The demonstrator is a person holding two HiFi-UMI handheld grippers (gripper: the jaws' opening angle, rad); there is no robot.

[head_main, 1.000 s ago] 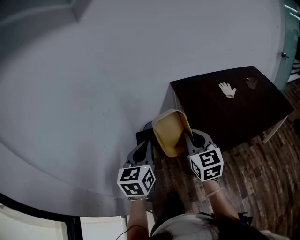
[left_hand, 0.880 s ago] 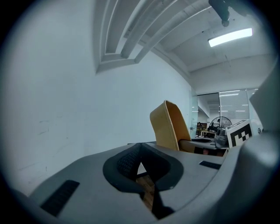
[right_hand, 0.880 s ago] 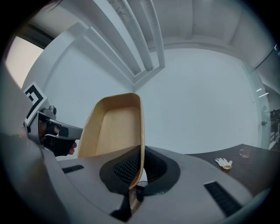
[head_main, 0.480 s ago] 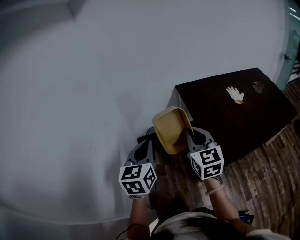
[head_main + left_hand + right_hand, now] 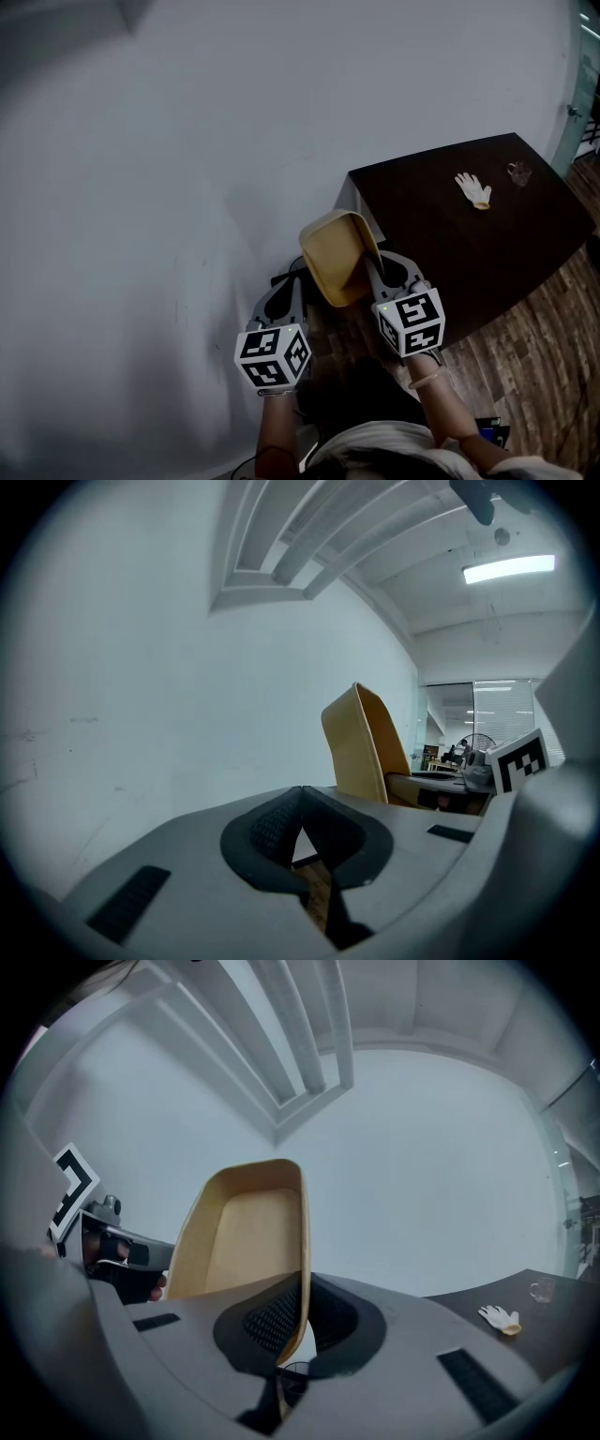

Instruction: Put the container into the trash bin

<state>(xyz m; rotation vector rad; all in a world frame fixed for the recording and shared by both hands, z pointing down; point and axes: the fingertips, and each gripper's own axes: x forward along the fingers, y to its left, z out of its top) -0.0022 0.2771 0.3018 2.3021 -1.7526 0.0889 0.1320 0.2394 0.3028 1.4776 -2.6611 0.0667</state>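
The task is at its carrying step. The right claw (image 5: 298, 1283) is pinched on one side wall of a tan, shallow, rounded-rectangular container (image 5: 244, 1232), which it holds up on edge in the air. The container hangs off the near left corner of the dark wooden desk (image 5: 469, 234), between that corner and the pale wall (image 5: 169, 169), with its hollow side turned toward the left claw (image 5: 302, 794). That claw is pressed together on nothing and sits further from the desk than the container, close to the wall.

No trash bin shows in any view, so I judge the next move calls for finding the bin, bringing the container over its mouth, and only then letting the right claw spread.

The container looks like thin, matte, moulded fibre or paperboard, with soft corners and a raised rim; it should be light and could buckle under a hard pinch. The desk top is smooth and dark, carrying a limp white glove (image 5: 474, 188) and a small clear glass (image 5: 518, 173) near its far edge. Wood-plank floor (image 5: 525, 356) runs along the desk's near side.
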